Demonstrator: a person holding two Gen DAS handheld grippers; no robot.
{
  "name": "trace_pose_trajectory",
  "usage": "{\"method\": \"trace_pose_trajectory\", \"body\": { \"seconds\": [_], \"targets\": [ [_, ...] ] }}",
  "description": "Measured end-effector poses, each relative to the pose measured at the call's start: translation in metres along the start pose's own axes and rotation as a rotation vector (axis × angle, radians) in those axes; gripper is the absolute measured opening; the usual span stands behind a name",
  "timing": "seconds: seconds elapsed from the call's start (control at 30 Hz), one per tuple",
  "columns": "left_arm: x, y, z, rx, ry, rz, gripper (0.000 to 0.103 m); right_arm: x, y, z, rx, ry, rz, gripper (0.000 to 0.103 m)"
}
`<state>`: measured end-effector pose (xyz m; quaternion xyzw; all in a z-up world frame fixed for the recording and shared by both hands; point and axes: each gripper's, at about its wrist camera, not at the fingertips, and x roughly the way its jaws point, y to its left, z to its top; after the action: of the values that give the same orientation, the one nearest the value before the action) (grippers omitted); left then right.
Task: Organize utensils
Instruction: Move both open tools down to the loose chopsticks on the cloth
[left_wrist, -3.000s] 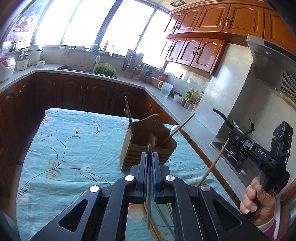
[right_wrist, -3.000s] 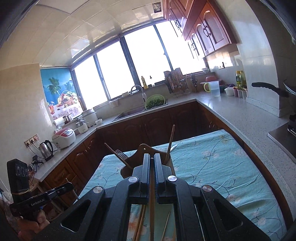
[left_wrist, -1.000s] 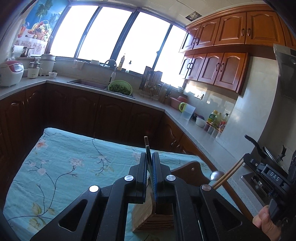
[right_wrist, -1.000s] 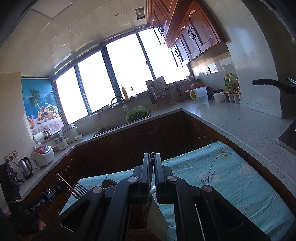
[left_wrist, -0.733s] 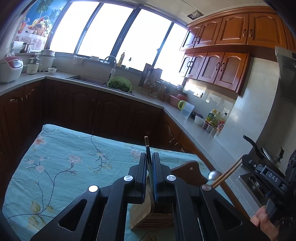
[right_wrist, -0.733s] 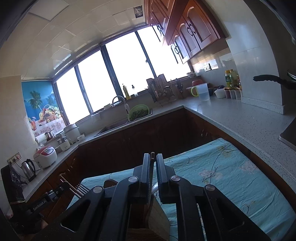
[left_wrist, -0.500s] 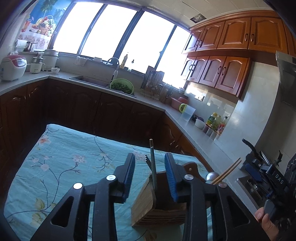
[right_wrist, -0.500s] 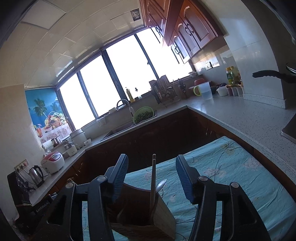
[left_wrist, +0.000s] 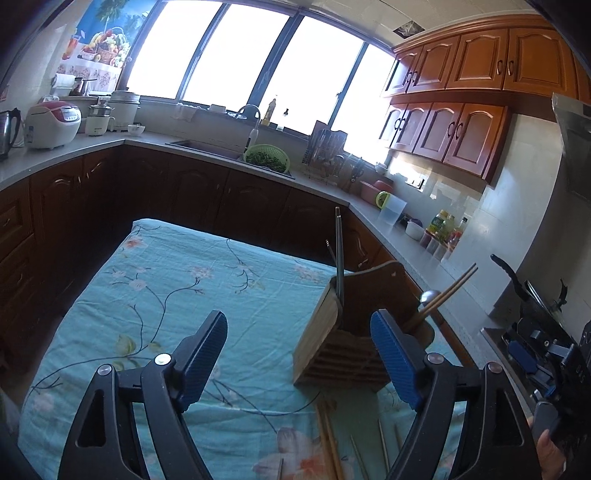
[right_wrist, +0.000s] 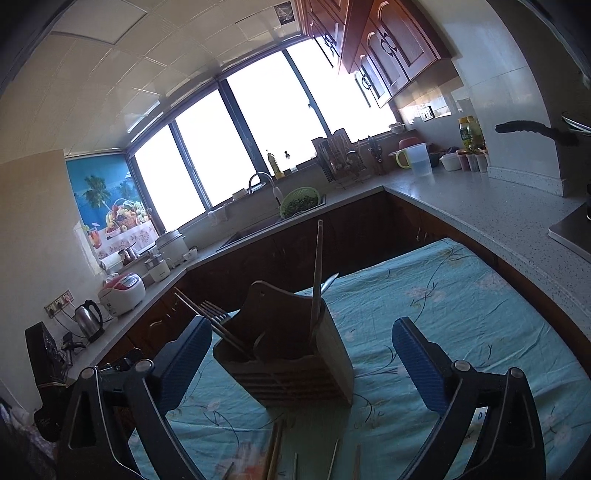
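Where dark cabinets (left_wrist: 229, 192) ring it, floral tablecloth (left_wrist: 177, 280) bears wooden holder (left_wrist: 332, 347)

The wooden utensil holder (left_wrist: 345, 332) stands near the tabletop's (left_wrist: 155, 280) right edge, its chopsticks (left_wrist: 339, 247) and fork (right_wrist: 214, 308) sticking up and outward above it. Loose chopsticks (left_wrist: 327, 435) litter the near edge. The tabletop's left half and far edge lie open for a tool.
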<state>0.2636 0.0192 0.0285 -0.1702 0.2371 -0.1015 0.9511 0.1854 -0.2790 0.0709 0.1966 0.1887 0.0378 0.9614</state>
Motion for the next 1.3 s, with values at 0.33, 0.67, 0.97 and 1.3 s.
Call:
{"method": "trace_pose_trajectory", "body": {
  "seconds": [0.33, 0.67, 0.97, 1.3],
  "targets": [
    [-0.054, 0.007, -0.029, -0.023, 0.060, 0.018, 0.081, -0.035, 0.001, -0.049, 0.005, 0.085, -0.002, 0.099],
    [-0.080, 0.018, -0.059, -0.048, 0.116, 0.047, 0.081, -0.049, -0.001, -0.081, 0.014, 0.127, -0.030, 0.099],
    [-0.081, 0.017, -0.070, -0.013, 0.190, 0.075, 0.081, -0.045, 0.007, -0.103, -0.040, 0.168, -0.059, 0.099],
    [-0.070, 0.007, -0.069, 0.028, 0.247, 0.076, 0.081, -0.037, 0.007, -0.106, -0.058, 0.200, -0.072, 0.096]
  ]
}}
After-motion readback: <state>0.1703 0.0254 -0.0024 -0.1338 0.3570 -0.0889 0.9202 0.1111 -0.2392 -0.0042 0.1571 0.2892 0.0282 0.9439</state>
